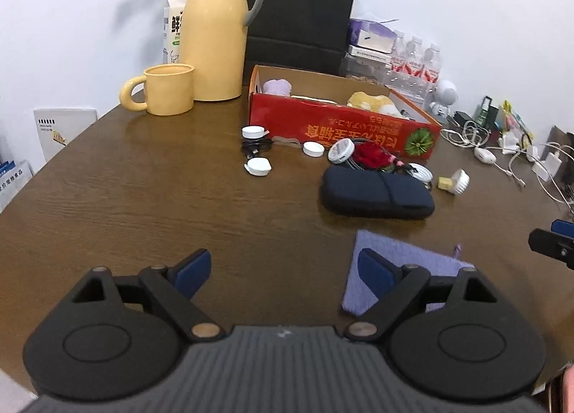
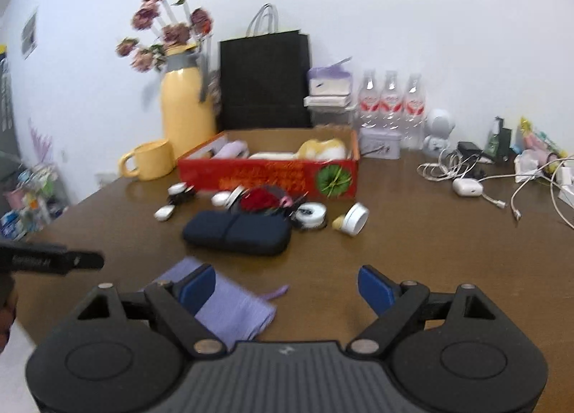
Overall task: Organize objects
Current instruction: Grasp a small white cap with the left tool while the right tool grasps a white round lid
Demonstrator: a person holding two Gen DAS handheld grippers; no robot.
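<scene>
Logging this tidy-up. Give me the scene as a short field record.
surface: brown wooden table
container: open red cardboard box, soft items inside
loose items: dark blue zip pouch, small white round lids, folded lilac cloth
left claw: open, empty
right claw: open, empty

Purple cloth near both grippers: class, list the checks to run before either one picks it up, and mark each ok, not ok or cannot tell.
1. Left gripper jaws open: ok.
2. Right gripper jaws open: ok.
3. Purple cloth lies flat on the table, nothing on it: ok.
4. Cloth between either gripper's jaws: not ok, it sits off to one side of each.
5. Room in the red box: cannot tell.
</scene>
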